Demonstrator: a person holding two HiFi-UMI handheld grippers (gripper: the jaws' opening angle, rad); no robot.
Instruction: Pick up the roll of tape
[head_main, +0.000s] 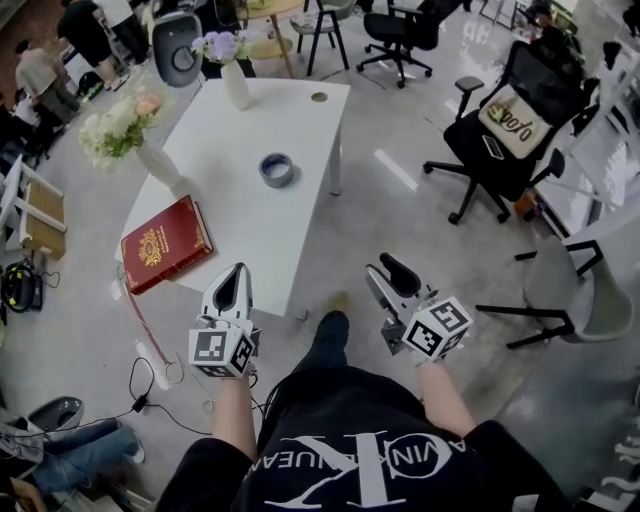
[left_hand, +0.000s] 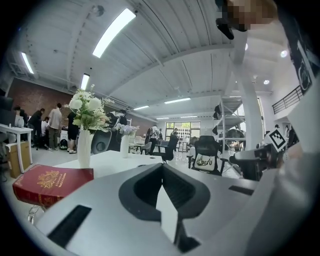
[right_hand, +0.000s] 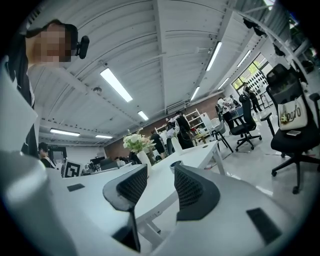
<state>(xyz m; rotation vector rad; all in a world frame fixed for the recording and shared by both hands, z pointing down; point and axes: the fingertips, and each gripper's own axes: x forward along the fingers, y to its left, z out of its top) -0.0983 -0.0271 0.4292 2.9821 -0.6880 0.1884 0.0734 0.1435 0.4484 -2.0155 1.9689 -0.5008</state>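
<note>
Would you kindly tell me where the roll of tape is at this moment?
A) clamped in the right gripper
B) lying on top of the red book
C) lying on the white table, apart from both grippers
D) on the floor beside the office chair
C: the roll of tape lies flat on the white table, while the left gripper and right gripper are held close to the person, well short of it, with nothing between their jaws.

Your black T-shirt (head_main: 362, 472) carries white lettering, only "AVIN" legible, and the cushion (head_main: 514, 119) on the office chair (head_main: 478, 155) reads something like "bolo".
</note>
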